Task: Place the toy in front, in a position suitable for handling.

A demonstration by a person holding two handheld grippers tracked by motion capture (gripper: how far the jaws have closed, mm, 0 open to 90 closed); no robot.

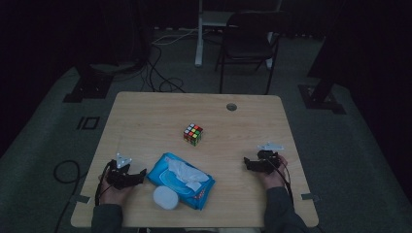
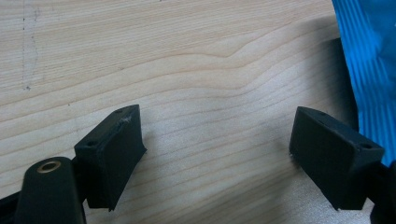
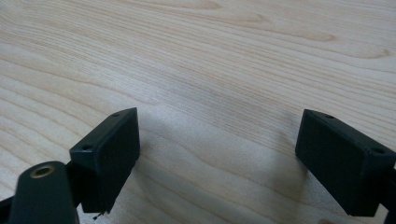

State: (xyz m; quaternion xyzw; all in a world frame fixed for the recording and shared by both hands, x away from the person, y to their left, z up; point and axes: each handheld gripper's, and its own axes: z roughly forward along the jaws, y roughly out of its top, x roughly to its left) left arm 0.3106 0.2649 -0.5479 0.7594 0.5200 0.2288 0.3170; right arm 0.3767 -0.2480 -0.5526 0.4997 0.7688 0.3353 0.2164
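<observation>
A blue pack of wet wipes (image 1: 180,180) lies near the table's front, with a white tissue pulled up from its top. A white round lid (image 1: 165,197) rests at its front corner. A colourful puzzle cube (image 1: 193,134) stands in the middle of the wooden table (image 1: 145,116). My left gripper (image 1: 142,174) rests low at the front left, open, its jaws wide apart over bare wood, and the wipes pack (image 2: 369,70) lies just to its right. My right gripper (image 1: 247,162) sits at the front right, open over bare wood (image 3: 219,93), pointing left.
A small round grommet hole (image 1: 231,107) sits near the table's far edge. Beyond the table stand a dark chair (image 1: 248,43) and a white post (image 1: 199,34), with cables (image 1: 160,73) on the grey floor. The surroundings are dark.
</observation>
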